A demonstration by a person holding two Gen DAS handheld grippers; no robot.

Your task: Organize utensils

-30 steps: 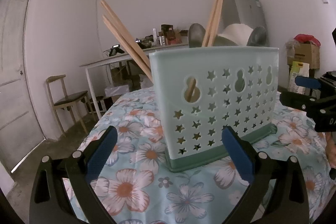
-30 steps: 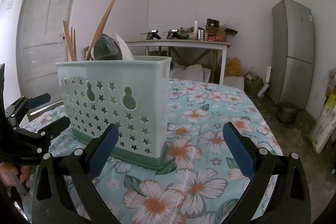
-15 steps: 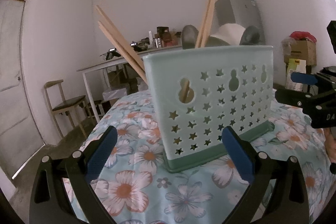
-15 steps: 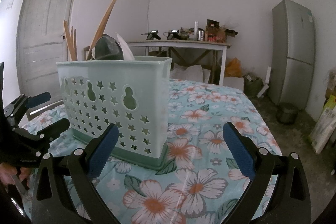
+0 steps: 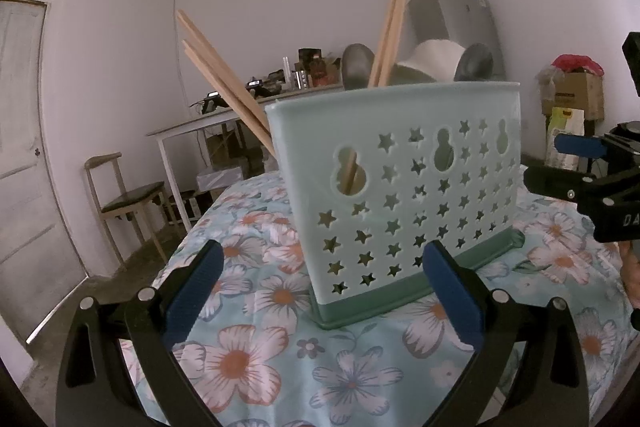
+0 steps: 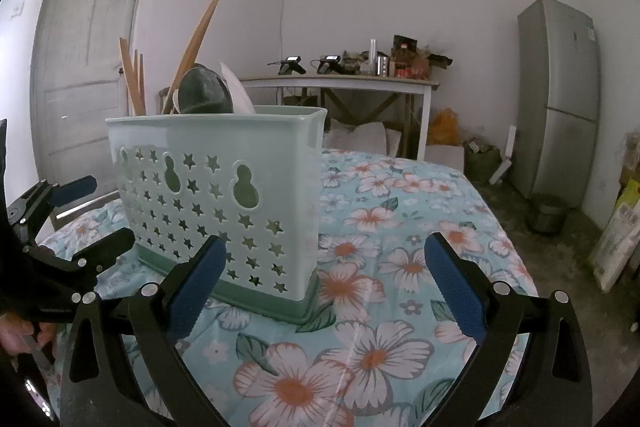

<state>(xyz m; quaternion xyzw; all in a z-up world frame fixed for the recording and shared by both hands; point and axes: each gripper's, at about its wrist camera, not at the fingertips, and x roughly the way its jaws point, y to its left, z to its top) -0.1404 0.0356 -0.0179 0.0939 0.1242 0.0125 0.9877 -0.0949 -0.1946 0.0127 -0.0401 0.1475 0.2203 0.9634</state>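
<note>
Where the flowered cloth covers the counter [image 6: 400, 195], the pale green utensil caddy [image 5: 400, 187] stands upright, holding chopsticks [image 5: 224, 87] and spoons [image 6: 204, 93]. The left gripper [image 5: 324, 291] and right gripper [image 6: 320, 291], both spread wide and empty, flank it.

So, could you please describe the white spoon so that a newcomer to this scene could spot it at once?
Start at the table with the floral cloth and find the mint-green utensil caddy with star cut-outs that stands on it. The white spoon pokes up above its rim, between two dark grey spoon bowls. It is the only white utensil; the chopsticks are pale wood.
</note>
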